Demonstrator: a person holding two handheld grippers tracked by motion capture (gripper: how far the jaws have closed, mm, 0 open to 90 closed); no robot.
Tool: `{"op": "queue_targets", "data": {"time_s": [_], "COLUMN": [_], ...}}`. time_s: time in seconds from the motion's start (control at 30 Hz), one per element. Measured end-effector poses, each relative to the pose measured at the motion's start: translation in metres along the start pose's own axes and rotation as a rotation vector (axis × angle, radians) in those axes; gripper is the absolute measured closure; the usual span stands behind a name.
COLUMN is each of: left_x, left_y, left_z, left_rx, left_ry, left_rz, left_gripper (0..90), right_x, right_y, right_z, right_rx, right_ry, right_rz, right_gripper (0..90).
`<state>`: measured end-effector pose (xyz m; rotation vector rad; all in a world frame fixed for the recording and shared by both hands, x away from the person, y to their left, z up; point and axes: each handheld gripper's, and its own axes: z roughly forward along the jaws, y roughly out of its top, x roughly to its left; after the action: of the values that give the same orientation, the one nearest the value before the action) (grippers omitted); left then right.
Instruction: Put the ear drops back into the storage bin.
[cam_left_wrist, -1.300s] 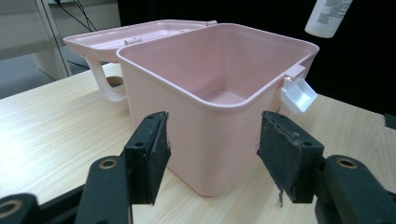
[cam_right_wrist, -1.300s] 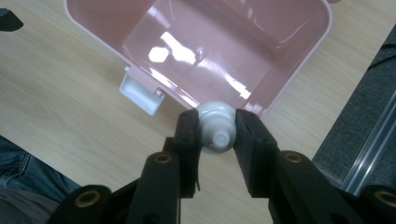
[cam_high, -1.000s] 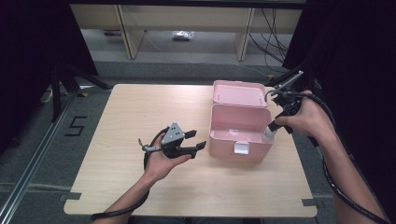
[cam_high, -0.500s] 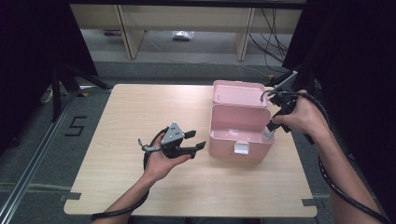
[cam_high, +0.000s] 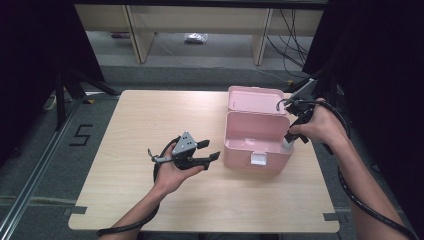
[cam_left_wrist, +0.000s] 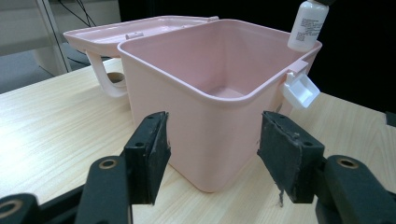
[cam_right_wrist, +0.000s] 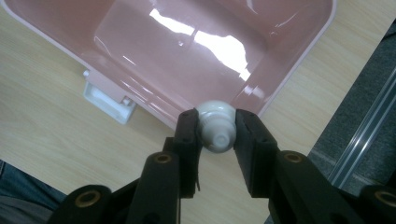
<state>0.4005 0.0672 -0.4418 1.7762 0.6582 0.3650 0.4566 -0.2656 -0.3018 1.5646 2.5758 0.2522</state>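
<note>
On the wooden table (cam_high: 130, 130) stands a pink box (cam_high: 255, 150) with its lid (cam_high: 256, 99) open and folded back. The inside of the box looks empty in the left gripper view, and a white latch (cam_left_wrist: 301, 91) hangs on its front wall.

The right gripper (cam_right_wrist: 215, 135) holds a small white bottle (cam_right_wrist: 215, 126) by its cap end; both black pads press on it from the two sides. The bottle hangs with its bottom down, above the front right corner of the box, just over the rim. In the left gripper view the bottle (cam_left_wrist: 308, 25) has a label with small print, and it is over the far edge of the box, not inside yet. In the high view the right gripper (cam_high: 292, 137) is at the right side of the box.

The left gripper (cam_high: 207, 152) is held above the table to the left of the box, near it but not touching. Its jaws stand wide apart with nothing between them, and they point toward the box corner.
</note>
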Motion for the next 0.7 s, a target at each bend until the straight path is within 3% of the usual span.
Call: {"op": "queue_targets", "data": {"time_s": [0.1, 0.23, 0.3, 0.53, 0.57, 0.7], "left_x": [0.000, 0.000, 0.000, 0.000, 0.000, 0.000], "left_y": [0.000, 0.000, 0.000, -0.001, -0.001, -0.001], "left_z": [0.000, 0.000, 0.000, 0.000, 0.000, 0.000], "left_rx": [0.001, 0.001, -0.001, -0.002, -0.001, 0.004], "left_ry": [-0.001, -0.001, -0.001, -0.001, -0.001, -0.001], "left_rz": [0.002, 0.001, -0.001, -0.002, -0.002, 0.000], "left_gripper": [41.4, 41.3, 41.4, 41.3, 41.3, 41.3], "right_x": [-0.002, 0.000, -0.002, -0.005, -0.004, -0.005], "right_y": [0.001, 0.002, 0.002, 0.004, 0.005, 0.004], "right_z": [0.002, 0.005, 0.007, 0.012, 0.012, 0.016], "right_rx": [0.005, 0.010, 0.004, 0.010, 0.024, 0.014], "right_ry": [0.000, -0.001, -0.003, -0.006, -0.002, -0.006], "right_rz": [-0.014, 0.014, -0.008, -0.018, 0.004, -0.018], "right_gripper": [71.8, 71.8, 71.8, 71.8, 71.8, 71.8]}}
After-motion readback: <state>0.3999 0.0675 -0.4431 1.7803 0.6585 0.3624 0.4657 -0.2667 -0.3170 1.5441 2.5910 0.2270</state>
